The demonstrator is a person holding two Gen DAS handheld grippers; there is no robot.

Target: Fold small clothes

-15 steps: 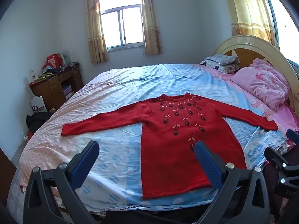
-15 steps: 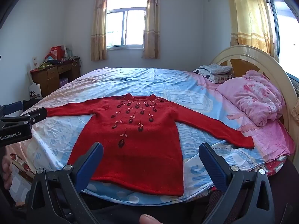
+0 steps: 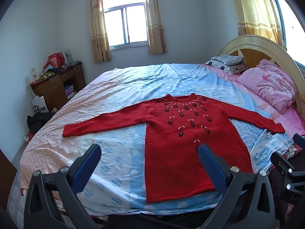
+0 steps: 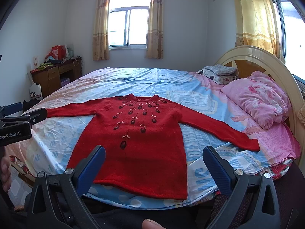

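On the bed (image 3: 133,80), a red sweater (image 3: 183,145) lies flat and face up, with both sleeves spread wide. Its neck points to the far window and its hem sits near the close edge of the bed. No fold is made yet, so the job looks like it is just starting.

Going left to right, the left sleeve (image 3: 106,122) stretches out over the pale part of the sheet, well apart from any gripper. The left gripper (image 3: 148,164) hangs above the near edge, tipped down a bit toward the bed. Its two blue fingers (image 3: 87,164) stand wide apart and hold nothing. One finger sits over bare sheet and the other over the sweater's lower body.

The right gripper (image 4: 152,164) is beside it, tipped down the same way. It is wide open too and empty, and it looks over the hem (image 4: 141,189). The right sleeve (image 4: 219,131) runs out toward the pink quilt (image 4: 261,101).

A good first step is probably to bring each sleeve in across the body. Each gripper should go down to its own cuff and pinch only the knit, not the sheet under it. The wool looks thick and soft, so a slow lift should keep it from bunching. Lifting both sides evenly should keep the fold neat.
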